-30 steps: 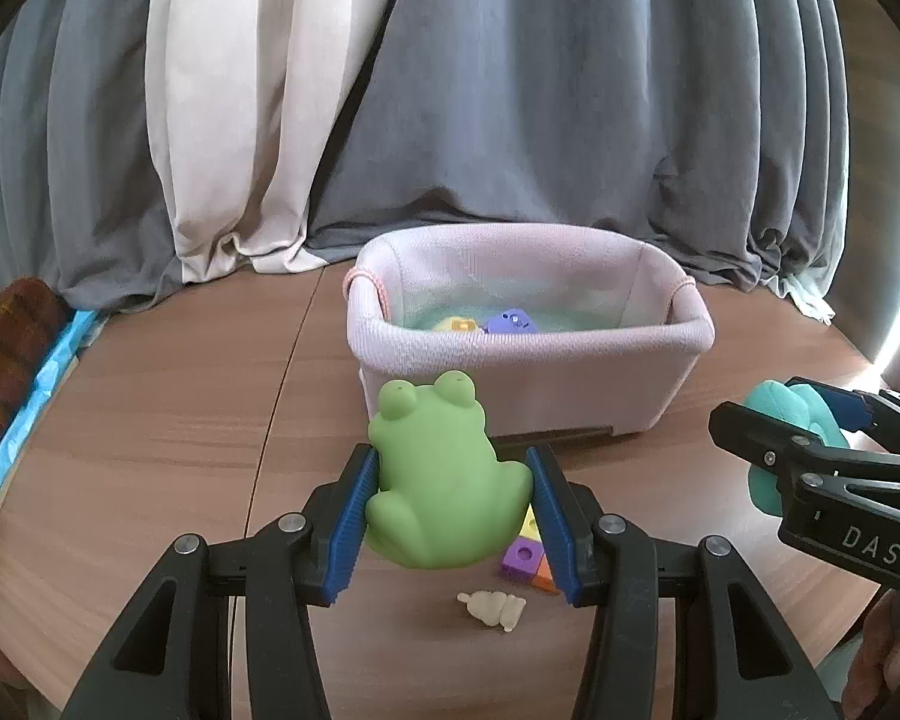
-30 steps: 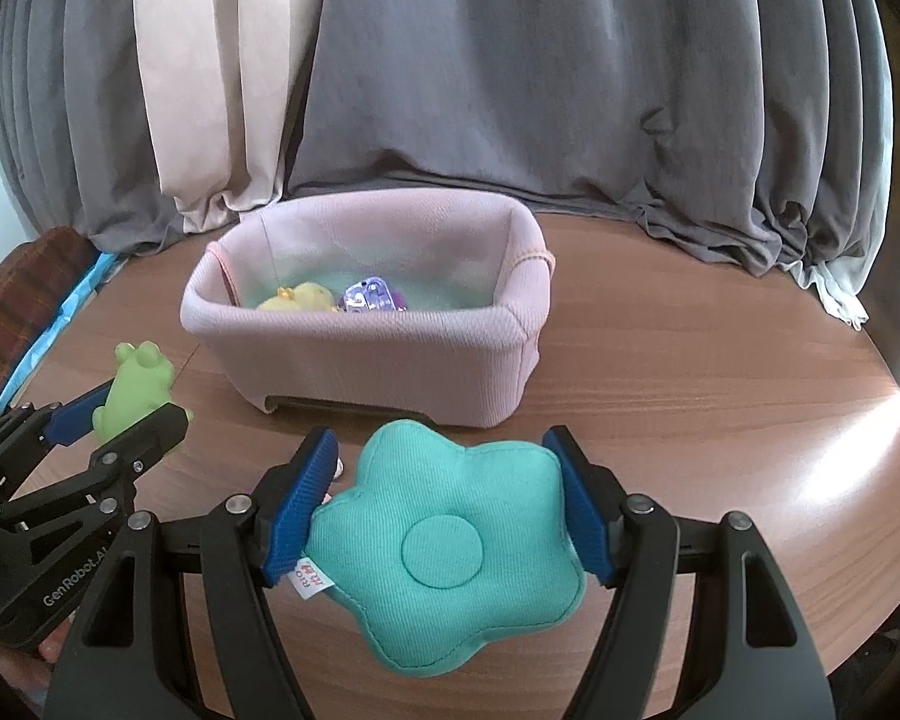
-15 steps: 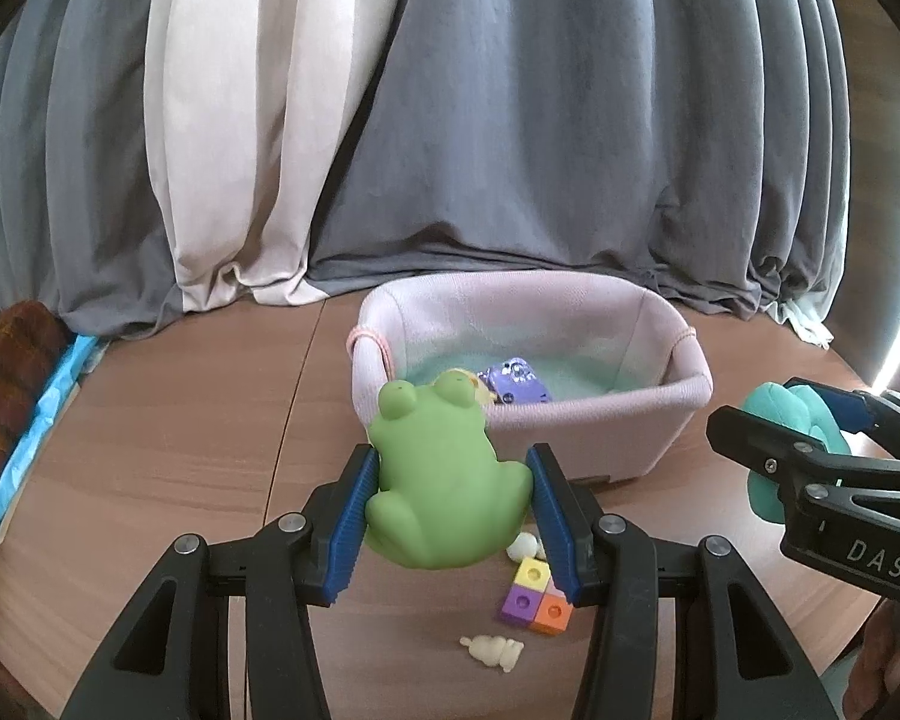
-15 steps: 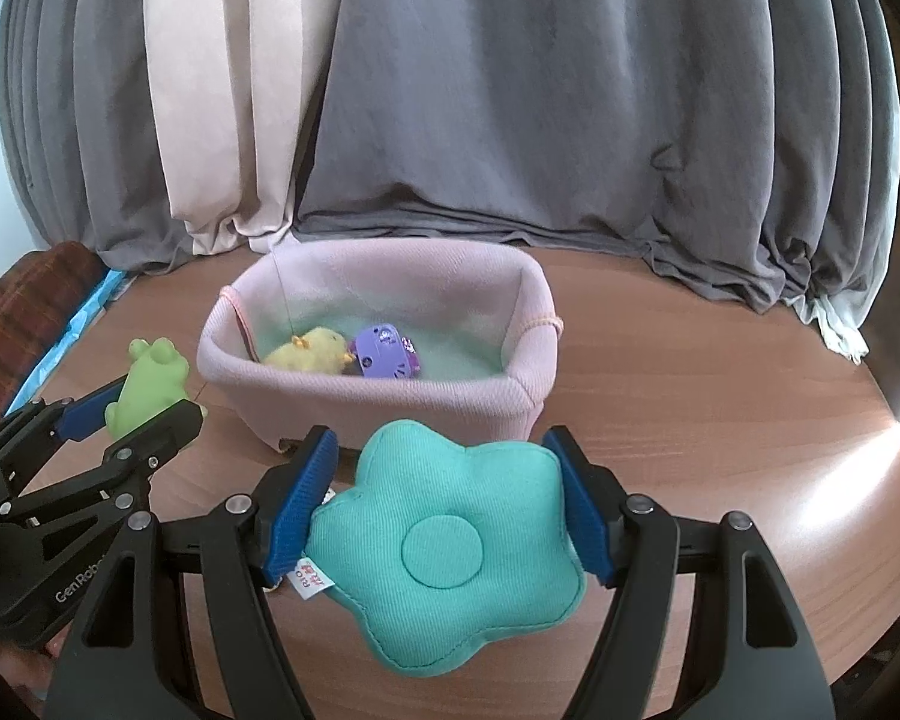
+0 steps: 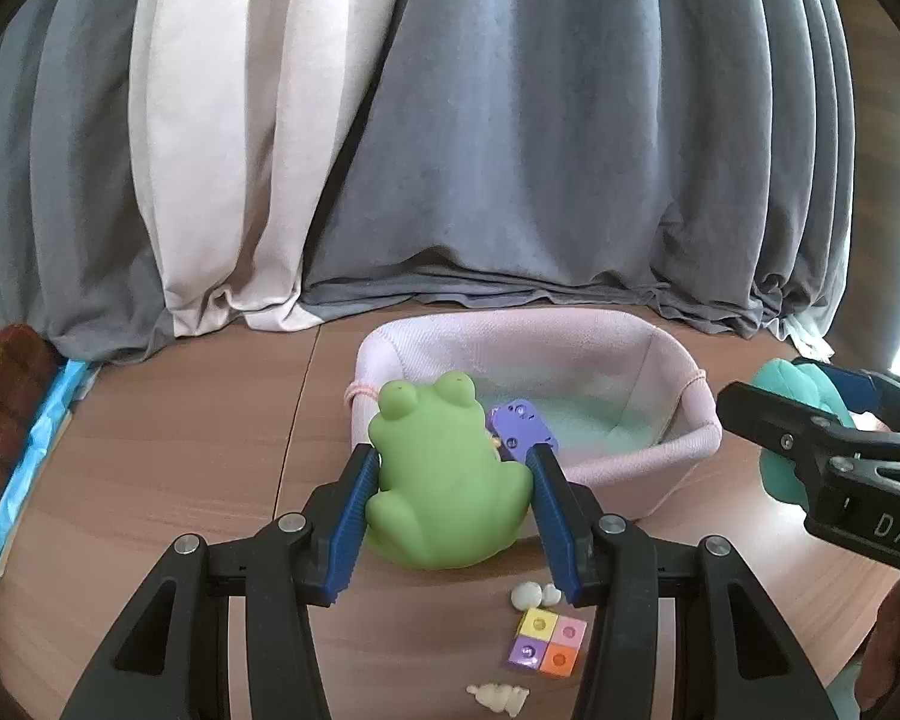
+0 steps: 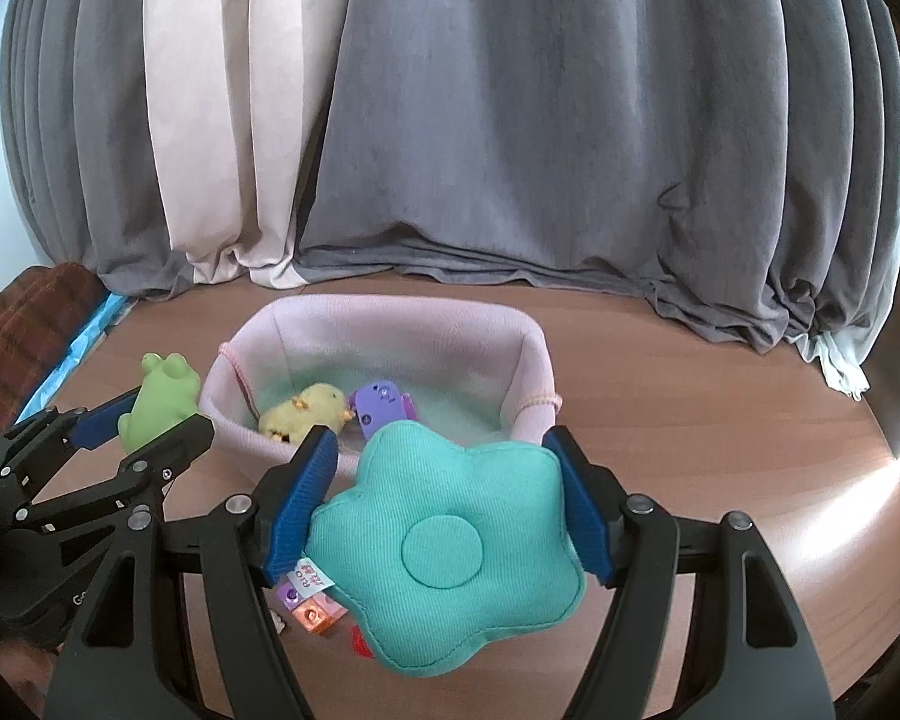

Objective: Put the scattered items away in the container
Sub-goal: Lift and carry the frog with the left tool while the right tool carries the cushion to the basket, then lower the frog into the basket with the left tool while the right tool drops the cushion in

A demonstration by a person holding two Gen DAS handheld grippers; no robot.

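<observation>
pink fabric basket (image 6: 384, 315) | soft, oval, duck and purple toy inside | left gripper (image 5: 450, 492) clamped on green frog (image 5: 444, 480) | right gripper (image 6: 444, 510) squeezing teal flower cushion (image 6: 444, 546)

- The pink basket (image 6: 528, 360) is open at the top; inside, a yellow chick (image 6: 306, 411) and a purple toy (image 6: 381, 405) fill the left part, the right part is free.
- On the tabletop (image 5: 168, 468) before the basket lie coloured cubes (image 5: 549, 642) and small cream pieces (image 5: 498, 697).
- Left of the basket the tabletop is bare.
- Grey curtains (image 6: 570, 120) close the back.
</observation>
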